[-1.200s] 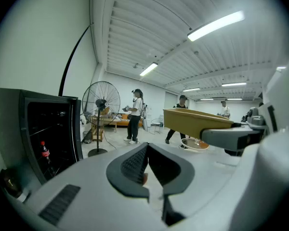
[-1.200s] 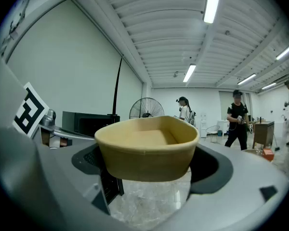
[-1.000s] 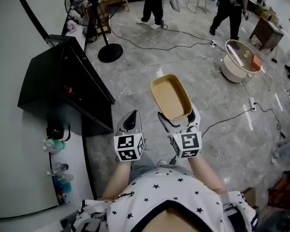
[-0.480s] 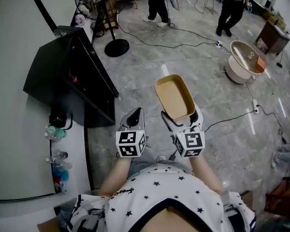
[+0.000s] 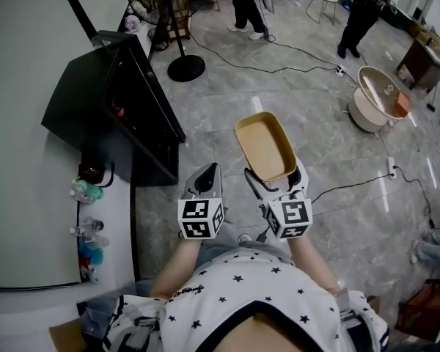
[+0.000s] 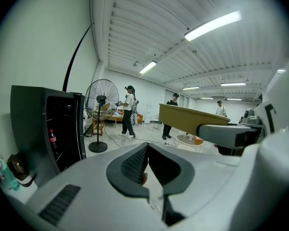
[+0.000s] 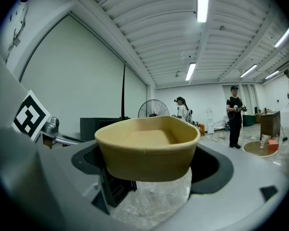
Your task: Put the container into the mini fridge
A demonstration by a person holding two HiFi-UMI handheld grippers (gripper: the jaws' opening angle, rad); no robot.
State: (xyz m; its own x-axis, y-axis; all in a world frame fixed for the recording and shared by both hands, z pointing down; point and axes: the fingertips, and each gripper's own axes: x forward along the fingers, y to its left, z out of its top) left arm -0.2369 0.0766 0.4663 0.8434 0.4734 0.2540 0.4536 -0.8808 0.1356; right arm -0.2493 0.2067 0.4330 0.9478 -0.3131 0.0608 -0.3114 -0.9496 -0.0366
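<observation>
A tan, shallow oblong container (image 5: 264, 147) is held level over the grey floor, with my right gripper (image 5: 276, 180) shut on its near end. In the right gripper view the container (image 7: 147, 148) fills the middle and sits between the jaws of the right gripper (image 7: 154, 174). My left gripper (image 5: 205, 177) hangs beside it on the left, shut and empty; its tips meet in the left gripper view (image 6: 146, 149). The black mini fridge (image 5: 121, 108) stands on a white counter at the left, ahead of both grippers. A red-labelled bottle (image 6: 52, 138) shows inside it.
A standing fan (image 5: 185, 66) and floor cables (image 5: 279, 50) lie beyond the fridge. A round white tub (image 5: 378, 97) is at the far right. Small bottles and toys (image 5: 88, 229) sit on the white counter (image 5: 106, 218). People (image 5: 247, 2) stand at the back.
The fridge and fan have slid down and rightward in the head view, so they are nearer. Both grippers keep the same pose, and the container stays in the right one.
</observation>
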